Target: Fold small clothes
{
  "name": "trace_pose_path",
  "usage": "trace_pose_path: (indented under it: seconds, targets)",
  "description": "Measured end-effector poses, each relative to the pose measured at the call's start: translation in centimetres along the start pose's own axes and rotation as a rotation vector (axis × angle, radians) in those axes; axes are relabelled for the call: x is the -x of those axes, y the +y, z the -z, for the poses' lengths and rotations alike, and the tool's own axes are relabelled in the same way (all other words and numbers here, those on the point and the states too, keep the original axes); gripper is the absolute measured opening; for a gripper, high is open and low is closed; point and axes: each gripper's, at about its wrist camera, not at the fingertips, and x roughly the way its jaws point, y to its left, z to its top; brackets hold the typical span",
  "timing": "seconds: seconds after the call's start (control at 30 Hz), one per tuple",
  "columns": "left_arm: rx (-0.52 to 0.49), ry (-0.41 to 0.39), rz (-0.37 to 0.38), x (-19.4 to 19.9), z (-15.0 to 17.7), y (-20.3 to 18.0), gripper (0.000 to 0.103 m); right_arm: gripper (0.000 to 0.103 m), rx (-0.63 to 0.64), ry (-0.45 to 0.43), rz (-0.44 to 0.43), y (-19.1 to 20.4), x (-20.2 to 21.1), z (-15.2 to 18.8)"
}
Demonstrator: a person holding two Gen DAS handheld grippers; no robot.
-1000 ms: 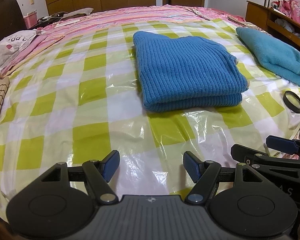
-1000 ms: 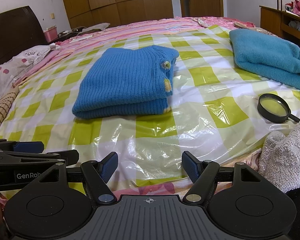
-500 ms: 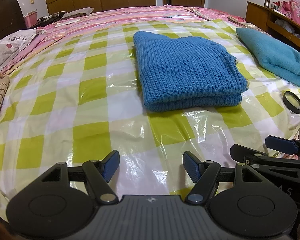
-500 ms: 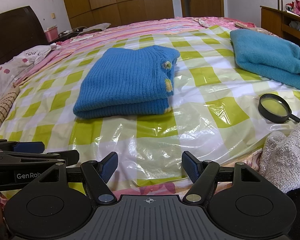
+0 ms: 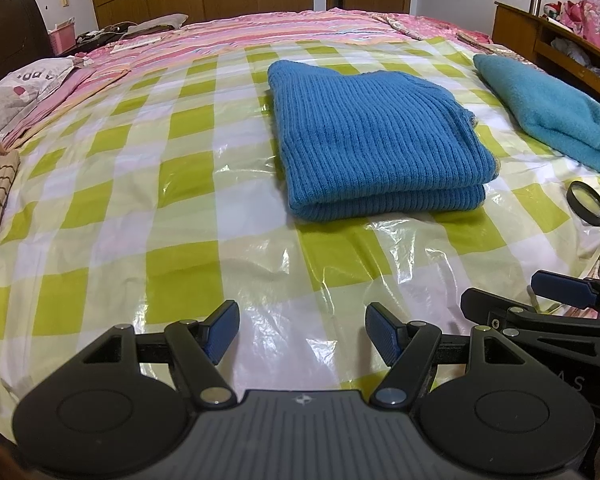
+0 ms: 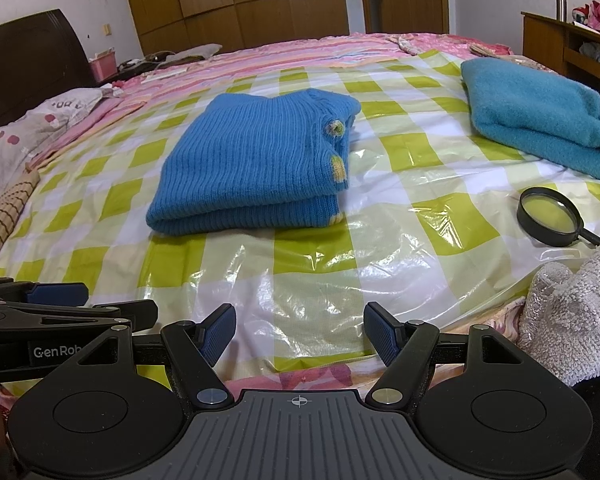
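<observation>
Right wrist view: ribbed blue sweater (image 6: 252,168) lies folded flat.

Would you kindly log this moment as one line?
left tool: open, empty | right tool: open, empty | blue sweater: folded on bed | phase: idle

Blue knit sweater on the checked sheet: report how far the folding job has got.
Done: the blue knit sweater lies folded in a neat stack on the checked plastic sheet, and the teal fleece garment also lies folded to its right. In hand: nothing; the left gripper and right gripper are open and empty. Possibly left: the white fluffy item bunched at the bed's near edge.
</observation>
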Motion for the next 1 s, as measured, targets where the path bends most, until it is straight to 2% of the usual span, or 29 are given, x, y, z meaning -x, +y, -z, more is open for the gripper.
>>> trace_pose_path:
  seconds: [1.0]
  targets:
    - [0.000, 0.003, -0.009, -0.14, 0.16, 0.02, 0.073, 0.072, 0.002, 0.002, 0.001, 0.12, -0.10, 0.07]
